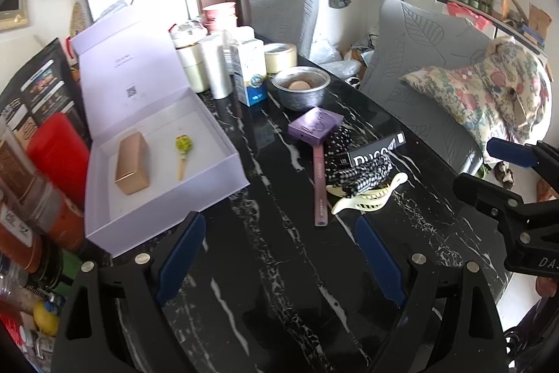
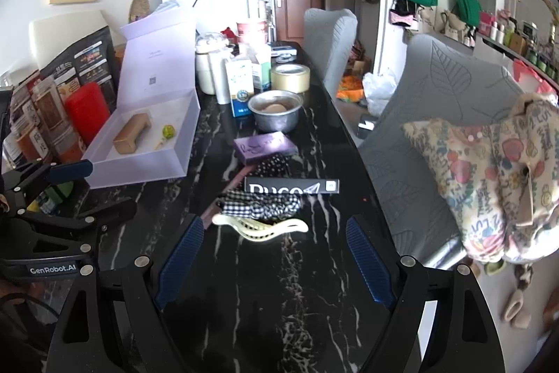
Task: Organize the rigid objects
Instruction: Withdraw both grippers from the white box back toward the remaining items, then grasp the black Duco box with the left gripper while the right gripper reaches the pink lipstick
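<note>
Both hand-held grippers, left (image 1: 279, 254) and right (image 2: 270, 254), jaws apart, empty, above table (image 2: 279, 320). Lavender box (image 1: 216, 177) open as bin, holding gold box (image 1: 132, 163). Hair claw (image 2: 260, 228) nearest right gripper; likely next pick.

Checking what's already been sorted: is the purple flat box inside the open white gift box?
No, the purple flat box lies on the black marble table, outside the open white gift box.
</note>
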Demonstrator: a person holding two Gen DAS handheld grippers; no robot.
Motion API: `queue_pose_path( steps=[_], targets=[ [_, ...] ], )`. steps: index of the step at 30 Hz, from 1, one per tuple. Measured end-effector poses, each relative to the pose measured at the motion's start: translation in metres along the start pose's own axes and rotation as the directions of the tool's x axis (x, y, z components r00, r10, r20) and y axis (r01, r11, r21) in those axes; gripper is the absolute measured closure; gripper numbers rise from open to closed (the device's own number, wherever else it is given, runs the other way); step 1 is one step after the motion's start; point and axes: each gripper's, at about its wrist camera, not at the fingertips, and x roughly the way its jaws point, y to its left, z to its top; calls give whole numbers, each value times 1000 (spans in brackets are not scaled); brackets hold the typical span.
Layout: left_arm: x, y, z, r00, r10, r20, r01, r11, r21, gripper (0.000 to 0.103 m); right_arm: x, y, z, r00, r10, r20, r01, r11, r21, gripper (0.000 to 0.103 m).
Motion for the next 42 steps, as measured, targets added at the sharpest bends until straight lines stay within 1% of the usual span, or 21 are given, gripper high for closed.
queue_pose_path(
  steps=[7,17,21,24,29,32,34,36,40,42],
  targets=[
    [21,-9,-1,999,-45,-28,45,999,9,14,18,-11,-11,999,1,-38,-1,1000,12,18],
    [48,-32,7,993,-106,-46,110,991,83,14,47,-33,-22,996,8,-91,-2,998,67,18],
    [65,-38,9,985,-154,-83,160,985,64,14,57,-44,-26,994,-2,-109,12,996,92,18],
    [74,-44,8,978,-185,-97,190,980,52,14,62,-54,-29,992,-12,-122,26,993,115,18],
    [83,-59,7,968,-230,-103,238,968,74,14,70,-69,-31,990,-24,-138,44,989,142,18],
    [84,-62,12,975,-208,-83,216,972,96,15,75,-75,-33,989,-26,-148,49,987,155,18],
    [83,-59,19,976,-211,-63,216,972,97,15,77,-79,-34,988,-24,-151,48,986,160,18],
    [82,-57,29,976,-212,-48,216,971,106,15,79,-80,-33,988,-18,-151,42,986,163,18],
    [89,-59,49,981,-192,-28,194,969,153,15,85,-83,-31,988,-3,-152,28,986,165,18],
    [96,-63,57,979,-201,-30,203,963,175,18,90,-83,-29,988,0,-155,26,986,165,18]
  ],
)
